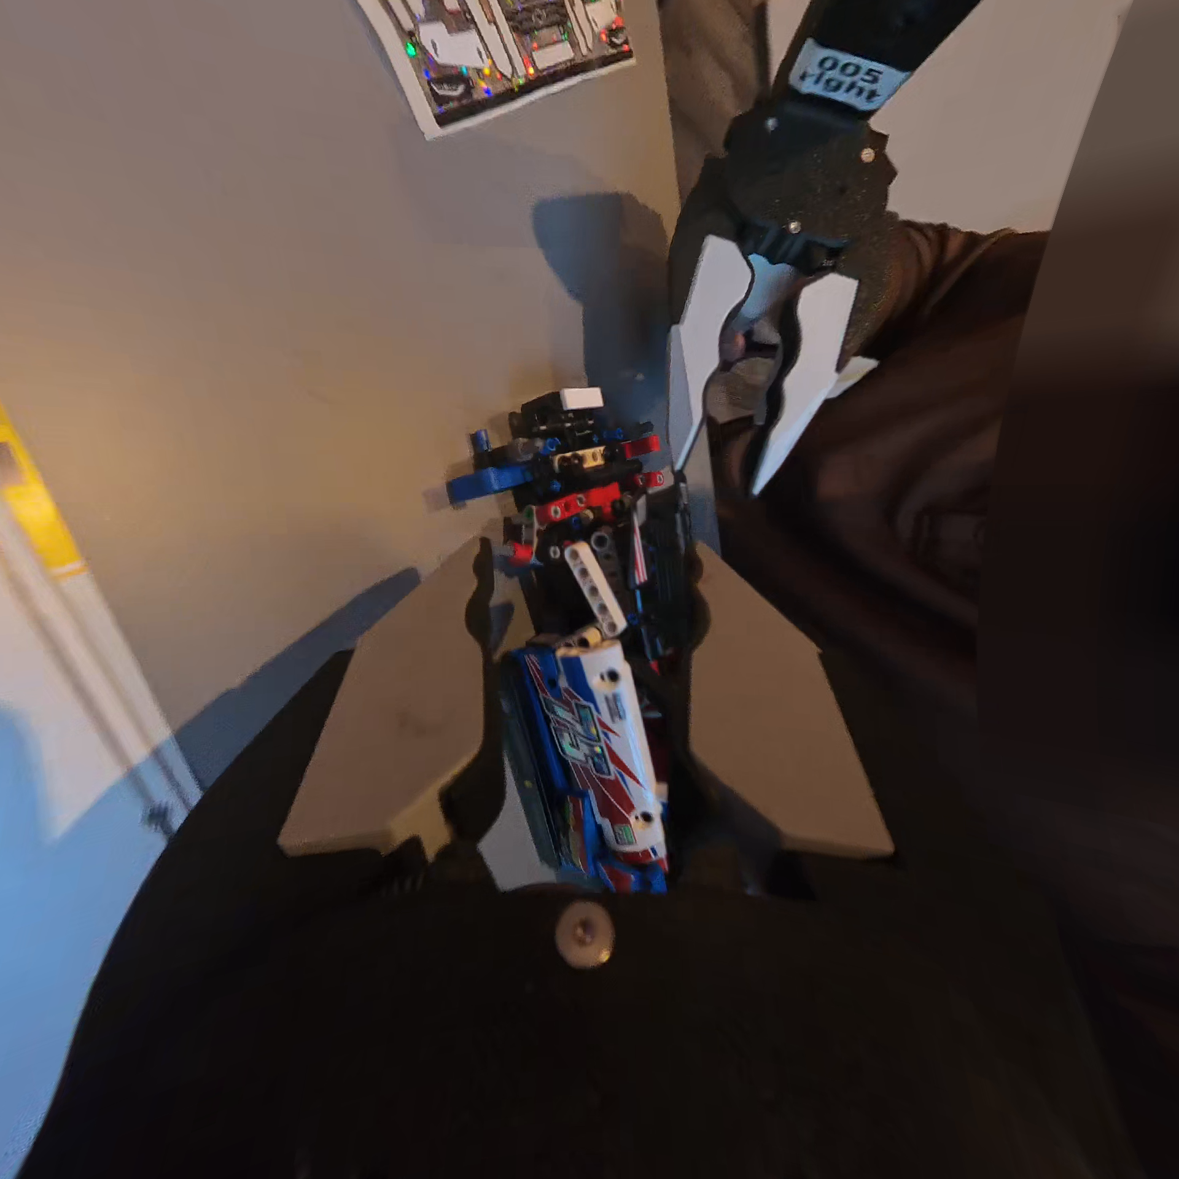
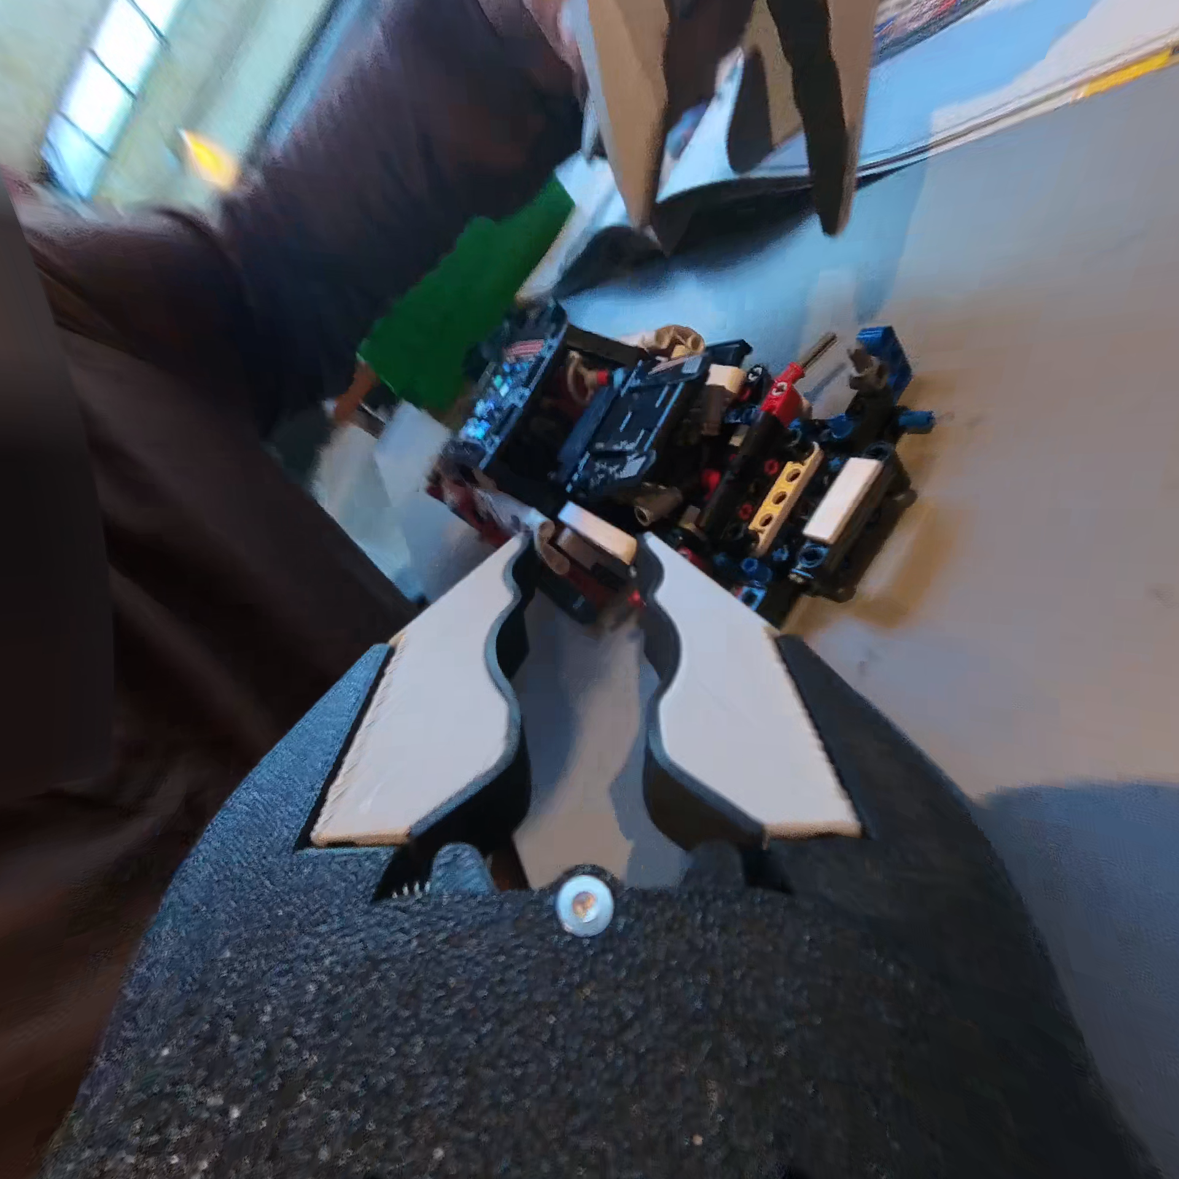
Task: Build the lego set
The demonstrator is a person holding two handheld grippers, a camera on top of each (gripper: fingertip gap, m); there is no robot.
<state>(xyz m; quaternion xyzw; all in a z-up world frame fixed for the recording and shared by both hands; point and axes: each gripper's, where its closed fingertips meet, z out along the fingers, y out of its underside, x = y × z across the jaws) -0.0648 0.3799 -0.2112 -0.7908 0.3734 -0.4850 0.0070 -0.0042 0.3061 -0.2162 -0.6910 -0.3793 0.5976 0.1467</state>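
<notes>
A half-built lego model, a long vehicle frame of black, red and blue beams with a stickered white and blue side panel, lies on a pale table. The left gripper straddles the panel end of the model, its two fingers close against either side; whether they press firmly or only bracket it cannot be told. Ahead and to the right of that tool, the right gripper hangs above the far end of the model with its white fingers spread apart, holding nothing. From the right gripper's own view, its tips sit just in front of a tan and white piece on the near edge of the frame, though the view is blurred. Printed instructions lie farther off on the table. The risk, as it looks: if the left hold is only light, a push from the right tool could slide or twist the frame, and loose pins near the far end could pop free. The smooth stickered panel may also slip between the fingers.
</notes>
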